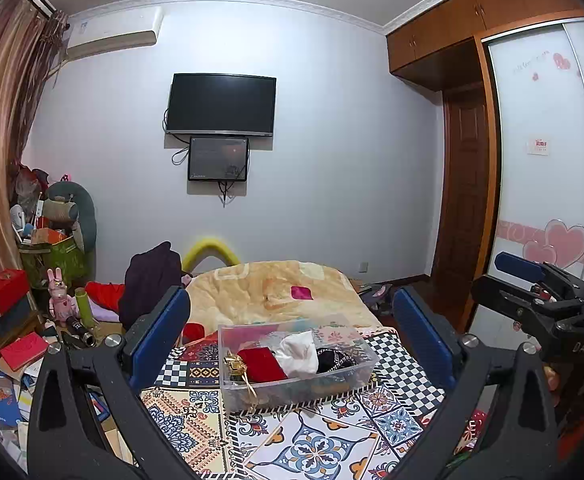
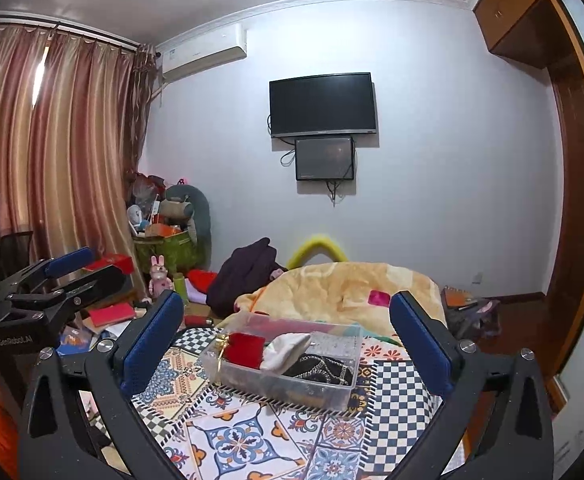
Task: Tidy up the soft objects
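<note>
A clear plastic bin [image 1: 366, 364] stands on the patterned bed cover [image 1: 312, 440]. It holds a red cloth [image 1: 261, 364], a white cloth [image 1: 298, 352], a black patterned cloth [image 1: 334, 360] and a gold ribbon [image 1: 238, 364]. My left gripper [image 1: 292, 332] is open and empty, held above and in front of the bin. In the right wrist view the bin [image 2: 348, 384] with the red cloth [image 2: 245, 347] and white cloth [image 2: 286, 347] lies ahead of my right gripper [image 2: 286, 336], which is open and empty. Each gripper shows at the edge of the other's view.
A beige blanket [image 1: 276, 292] with a pink patch lies beyond the bin. A dark garment [image 1: 150, 276] and red cloth [image 1: 104, 292] lie left of the bed. Boxes, toys and a green basket [image 1: 58, 258] crowd the left floor. A wardrobe [image 1: 544, 152] stands right.
</note>
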Demonstrator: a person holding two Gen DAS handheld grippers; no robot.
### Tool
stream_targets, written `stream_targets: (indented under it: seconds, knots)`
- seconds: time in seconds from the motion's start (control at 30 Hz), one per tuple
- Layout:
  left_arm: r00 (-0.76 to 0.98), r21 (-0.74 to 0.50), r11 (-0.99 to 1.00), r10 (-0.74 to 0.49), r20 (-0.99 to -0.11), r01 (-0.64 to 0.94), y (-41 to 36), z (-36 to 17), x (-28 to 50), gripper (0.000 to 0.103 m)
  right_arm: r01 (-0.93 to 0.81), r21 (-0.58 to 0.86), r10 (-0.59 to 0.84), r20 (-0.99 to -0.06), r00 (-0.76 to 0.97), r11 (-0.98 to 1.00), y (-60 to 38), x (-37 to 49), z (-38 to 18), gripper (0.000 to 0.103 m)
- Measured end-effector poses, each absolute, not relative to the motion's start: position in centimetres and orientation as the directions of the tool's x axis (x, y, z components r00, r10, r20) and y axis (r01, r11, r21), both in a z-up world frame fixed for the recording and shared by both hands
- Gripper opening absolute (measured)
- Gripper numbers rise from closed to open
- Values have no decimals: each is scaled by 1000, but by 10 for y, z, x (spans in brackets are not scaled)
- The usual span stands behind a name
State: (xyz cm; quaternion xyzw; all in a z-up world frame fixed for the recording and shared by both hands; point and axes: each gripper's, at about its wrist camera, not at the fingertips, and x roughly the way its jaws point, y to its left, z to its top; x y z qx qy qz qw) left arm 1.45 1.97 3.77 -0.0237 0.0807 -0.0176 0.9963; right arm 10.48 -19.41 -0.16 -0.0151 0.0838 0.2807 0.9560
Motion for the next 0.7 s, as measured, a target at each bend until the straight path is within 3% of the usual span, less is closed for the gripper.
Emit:
stream_targets:
  seconds: [0.7]
  knots:
    - [982, -48, 998, -59, -178, 51, 18, 38, 17, 103, -534, 22, 530, -171, 831, 845, -196, 106, -4, 103]
